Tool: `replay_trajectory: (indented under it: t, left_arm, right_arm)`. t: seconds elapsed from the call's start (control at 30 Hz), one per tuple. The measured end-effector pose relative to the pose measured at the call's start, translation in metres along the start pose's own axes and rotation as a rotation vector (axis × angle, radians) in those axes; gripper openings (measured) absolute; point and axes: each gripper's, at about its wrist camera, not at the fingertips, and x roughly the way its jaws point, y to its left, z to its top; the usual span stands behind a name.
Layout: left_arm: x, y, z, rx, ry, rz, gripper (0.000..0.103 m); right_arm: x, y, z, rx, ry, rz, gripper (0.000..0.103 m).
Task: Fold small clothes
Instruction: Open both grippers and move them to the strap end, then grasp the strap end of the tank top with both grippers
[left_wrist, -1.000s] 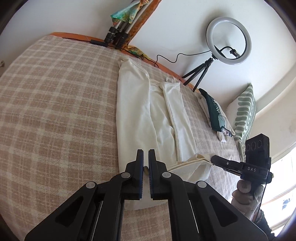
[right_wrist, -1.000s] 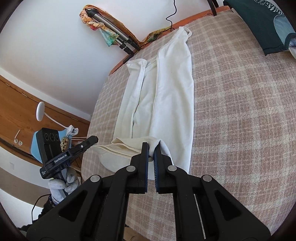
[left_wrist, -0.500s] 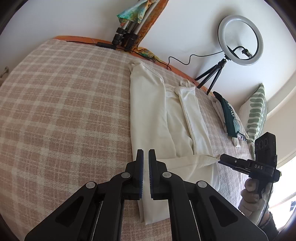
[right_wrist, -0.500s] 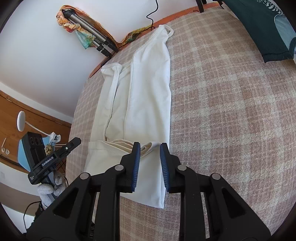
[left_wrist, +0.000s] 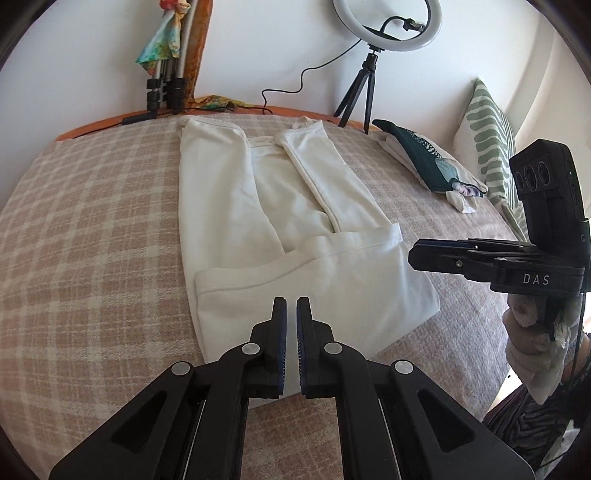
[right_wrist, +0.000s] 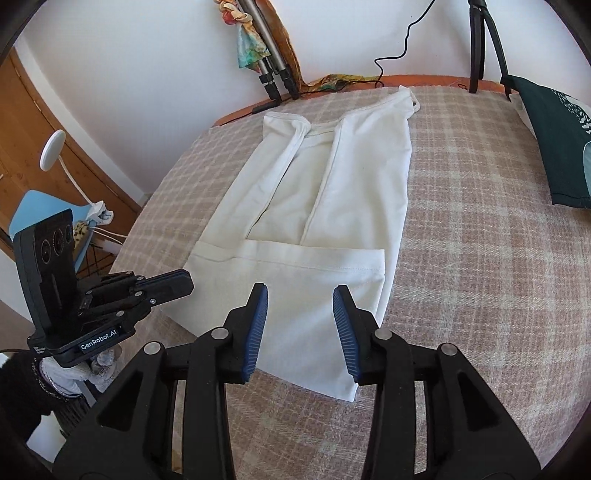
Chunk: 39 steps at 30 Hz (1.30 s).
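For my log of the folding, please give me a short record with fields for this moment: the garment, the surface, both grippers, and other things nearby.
garment: cream top, sides folded in, near end folded up over it
surface: plaid blanket
left gripper: nearly shut, holds nothing
right gripper: open, above the folded end
nearby: dark green clothes, striped pillow, ring light

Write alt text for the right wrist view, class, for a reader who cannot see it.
A cream garment lies on a checked bedcover, sides folded inward and its near end folded up over itself. The right gripper hangs open above that near fold, holding nothing. The left gripper sits at the left, off the cloth.
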Motion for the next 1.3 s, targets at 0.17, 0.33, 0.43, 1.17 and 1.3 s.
replay_trajectory:
  t: [0.17, 0.33, 0.43, 1.17, 1.3]
  left_arm:
    - [0.013, 0.01, 0.002, 0.07, -0.002, 0.139, 0.004]
    - [0.004, 0.023, 0.023, 0.02, -0.05, 0.155, 0.011]
    - [0.002, 0.032, 0.043, -0.022, -0.086, 0.129, 0.033]
    - [0.091, 0.134, 0.12, -0.407, -0.02, -0.146, 0.041]
    - [0.105, 0.14, 0.134, -0.396, -0.02, -0.213, 0.041]
  right_arm:
    - [0.017, -0.009, -0.004, 0.022, 0.069, -0.054, 0.04]
    - [0.008, -0.02, 0.003, 0.07, 0.042, -0.012, 0.04]
    - [0.002, -0.031, 0.016, 0.103, 0.001, -0.021, 0.041]
    - [0.07, -0.142, 0.124, 0.352, -0.029, 0.161, 0.05]
    - [0.083, -0.15, 0.141, 0.347, -0.03, 0.213, 0.05]
